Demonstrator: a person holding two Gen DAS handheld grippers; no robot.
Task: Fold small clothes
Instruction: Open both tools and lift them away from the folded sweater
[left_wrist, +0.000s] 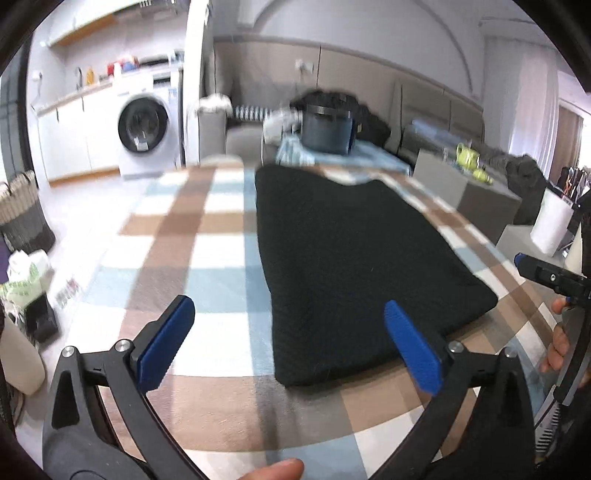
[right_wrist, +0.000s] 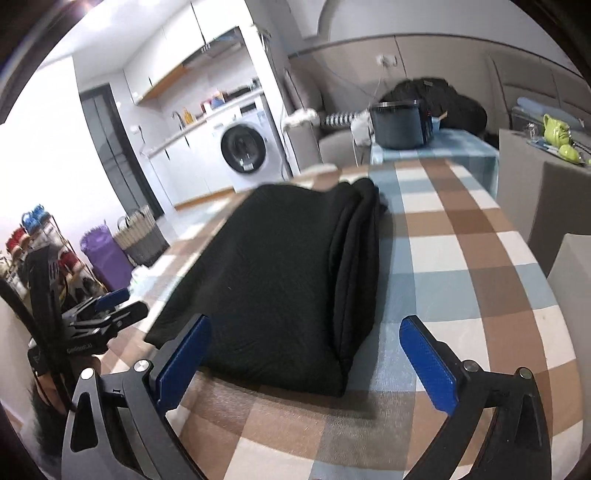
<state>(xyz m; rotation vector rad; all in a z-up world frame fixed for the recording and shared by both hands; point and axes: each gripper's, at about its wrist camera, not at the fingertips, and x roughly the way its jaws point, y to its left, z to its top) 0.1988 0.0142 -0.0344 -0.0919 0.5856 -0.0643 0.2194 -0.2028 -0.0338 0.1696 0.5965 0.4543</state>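
A black garment (left_wrist: 354, 254) lies folded into a long rectangle on the checked tablecloth (left_wrist: 207, 229). In the right wrist view the garment (right_wrist: 273, 280) shows stacked folded layers along its right edge. My left gripper (left_wrist: 291, 336) is open and empty, hovering just before the garment's near left corner. My right gripper (right_wrist: 306, 354) is open and empty, just before the garment's near end. The right gripper's tip shows at the edge of the left wrist view (left_wrist: 546, 275), and the left gripper shows at the left of the right wrist view (right_wrist: 99, 314).
A dark pot (left_wrist: 327, 127) stands on a light blue cloth at the table's far end. A washing machine (left_wrist: 144, 129) and a woven basket (left_wrist: 22, 210) are to the left. A grey side table with green teapots (left_wrist: 467, 155) is to the right.
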